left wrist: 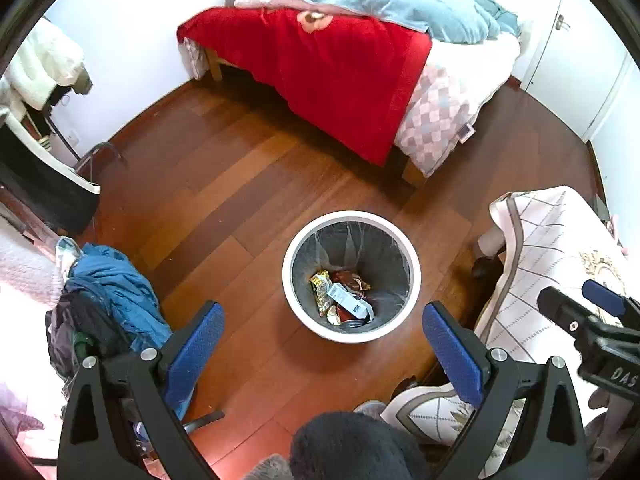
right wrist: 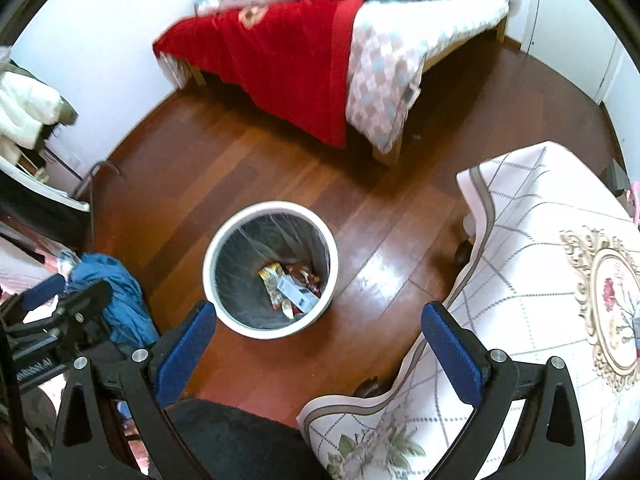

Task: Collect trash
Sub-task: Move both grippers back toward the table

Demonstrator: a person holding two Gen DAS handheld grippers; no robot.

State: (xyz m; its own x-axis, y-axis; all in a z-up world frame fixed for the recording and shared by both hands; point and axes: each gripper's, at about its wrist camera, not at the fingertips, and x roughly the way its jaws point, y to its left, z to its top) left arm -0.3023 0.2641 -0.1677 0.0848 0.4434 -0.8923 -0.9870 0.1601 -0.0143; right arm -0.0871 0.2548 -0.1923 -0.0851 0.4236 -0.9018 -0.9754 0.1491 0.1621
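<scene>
A white round trash bin (left wrist: 416, 276) (right wrist: 210, 256) with a grey liner stands on the wooden floor. Inside it lie wrappers and a white box (left wrist: 347, 300) (right wrist: 294, 291). My left gripper (left wrist: 322, 340) hovers above the bin, open, with nothing between its blue pads. My right gripper (right wrist: 318, 338) hangs to the right of the bin, open and empty too. The right gripper's body shows at the right edge of the left wrist view (left wrist: 592, 320). The left gripper's body shows at the left edge of the right wrist view (right wrist: 60, 312).
A bed (left wrist: 460, 80) with a red blanket (left wrist: 328, 76) stands at the back. A table under a patterned cloth (right wrist: 540, 280) is on the right. A chair with blue clothes (left wrist: 116, 284) is on the left. A dark furry thing (left wrist: 352, 448) lies below the grippers.
</scene>
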